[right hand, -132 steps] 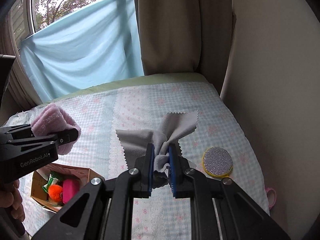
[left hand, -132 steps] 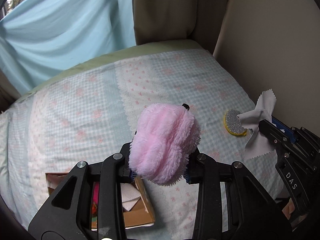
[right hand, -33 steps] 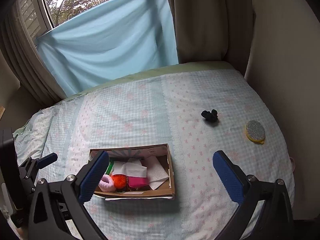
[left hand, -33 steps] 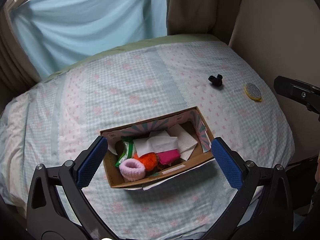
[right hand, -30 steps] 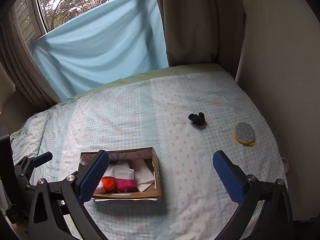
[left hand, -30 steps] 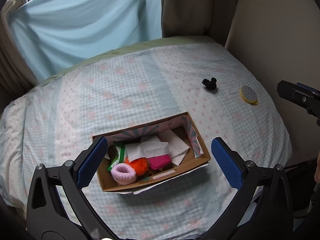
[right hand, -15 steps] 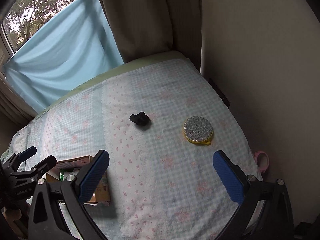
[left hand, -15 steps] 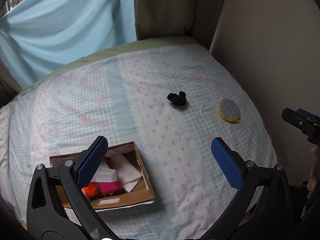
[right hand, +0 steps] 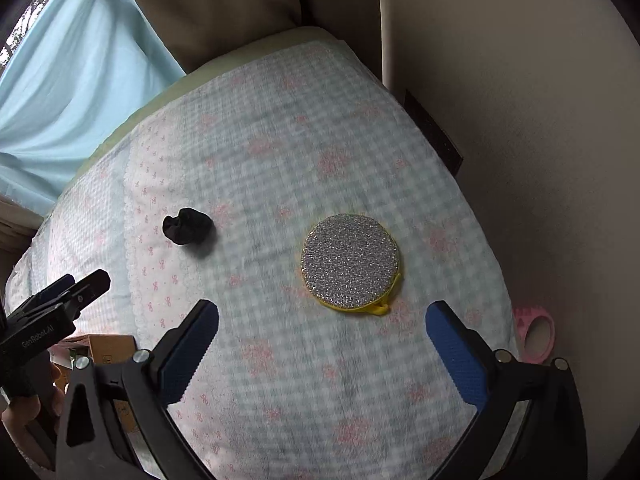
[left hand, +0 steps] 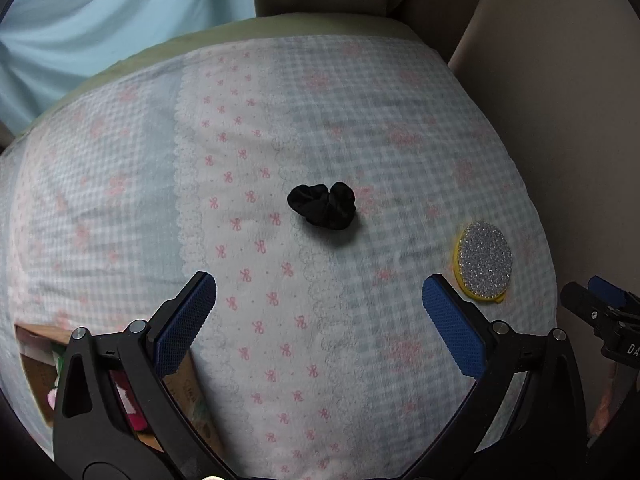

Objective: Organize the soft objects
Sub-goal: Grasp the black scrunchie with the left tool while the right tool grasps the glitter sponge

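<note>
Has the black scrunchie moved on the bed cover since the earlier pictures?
No. The black scrunchie still lies just right of the white lace stripe and left of the round sponge, as earlier; only the cameras came closer.

Both jaws wide apart and empty: the left hand-held gripper (left hand: 319, 312) hangs over the bed (left hand: 120, 184), tilted down at it, and the right hand-held gripper (right hand: 322, 340) hovers to its right, nearer the bed's edge, likewise pointing down.
</note>
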{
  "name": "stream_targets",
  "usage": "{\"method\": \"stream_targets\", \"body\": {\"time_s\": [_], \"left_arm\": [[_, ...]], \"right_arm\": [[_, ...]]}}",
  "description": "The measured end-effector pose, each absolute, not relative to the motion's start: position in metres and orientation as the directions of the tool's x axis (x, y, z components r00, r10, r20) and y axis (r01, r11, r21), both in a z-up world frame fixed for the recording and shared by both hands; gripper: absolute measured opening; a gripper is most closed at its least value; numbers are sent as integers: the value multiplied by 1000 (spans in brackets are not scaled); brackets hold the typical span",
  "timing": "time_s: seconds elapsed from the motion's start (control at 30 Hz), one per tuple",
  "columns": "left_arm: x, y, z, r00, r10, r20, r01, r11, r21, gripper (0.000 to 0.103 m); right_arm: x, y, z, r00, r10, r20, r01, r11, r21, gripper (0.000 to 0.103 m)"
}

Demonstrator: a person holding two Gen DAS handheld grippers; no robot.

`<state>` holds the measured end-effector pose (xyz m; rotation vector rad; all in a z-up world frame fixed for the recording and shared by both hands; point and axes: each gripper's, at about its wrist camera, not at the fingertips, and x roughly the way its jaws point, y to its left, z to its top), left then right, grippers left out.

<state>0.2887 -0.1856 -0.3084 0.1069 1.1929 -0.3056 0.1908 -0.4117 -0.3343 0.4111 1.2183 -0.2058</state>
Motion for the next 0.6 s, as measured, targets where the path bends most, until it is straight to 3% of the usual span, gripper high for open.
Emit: {"method": "stream_targets", "body": {"time_s": [0.47,0.6], "left_arm": [[386,-233,-441,239,-108,-965,302,953,-32,102],[398,-243,-458,245,-69,-967,334,942,17,89]], "right_arm": [[247,-423,-448,202,91,-975,407,898,168,103],[255,-421,-463,161,81,-984,411,901,141,103]]}}
